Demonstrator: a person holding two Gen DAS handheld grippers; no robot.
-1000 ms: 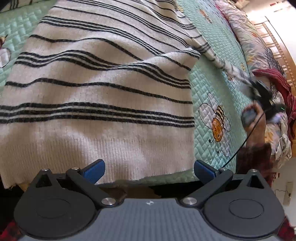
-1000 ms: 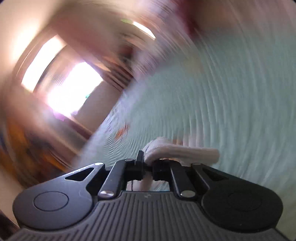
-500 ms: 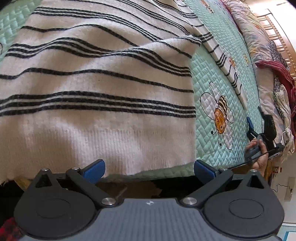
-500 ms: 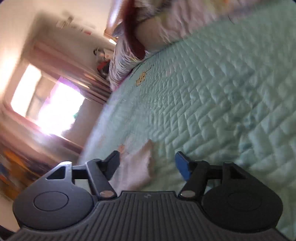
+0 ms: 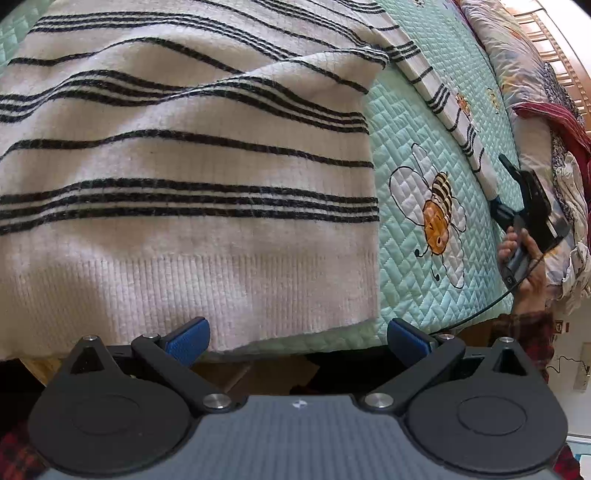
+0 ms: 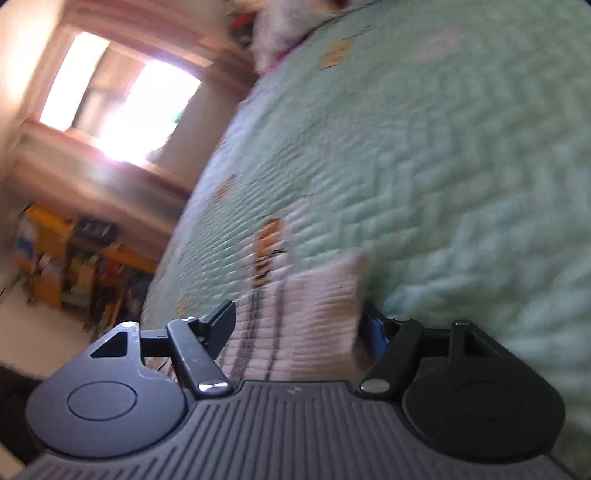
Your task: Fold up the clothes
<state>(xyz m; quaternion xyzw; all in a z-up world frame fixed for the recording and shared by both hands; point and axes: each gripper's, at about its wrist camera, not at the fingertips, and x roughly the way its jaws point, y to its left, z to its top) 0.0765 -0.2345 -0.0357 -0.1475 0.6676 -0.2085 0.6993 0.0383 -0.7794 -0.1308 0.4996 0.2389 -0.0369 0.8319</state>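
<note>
A white sweater with black stripes [image 5: 184,155] lies spread on the mint quilted bedspread [image 5: 406,266]. Its ribbed hem hangs at the bed's near edge. My left gripper [image 5: 297,328] stands open just in front of that hem, nothing between its fingers. The sweater's sleeve [image 5: 443,99] stretches out to the right across the quilt. At its end a hand holds my right gripper [image 5: 498,181]. In the blurred right wrist view the sleeve's cuff [image 6: 317,295] lies between the jaws of the right gripper [image 6: 299,317], which are closing; the pads do not visibly press on it.
A quilted bee [image 5: 436,218] lies between sweater body and sleeve. Pillows and bundled clothes [image 5: 535,92] sit along the wooden headboard [image 5: 554,33] at right. A bright window [image 6: 122,99] and cluttered shelves [image 6: 74,258] stand beyond the bed's far side.
The right gripper opened and let go of the sleeve's cuff, then sank toward the quilt. The sleeve, held up before, now lies flat. The left gripper shifted a little along the hem.
</note>
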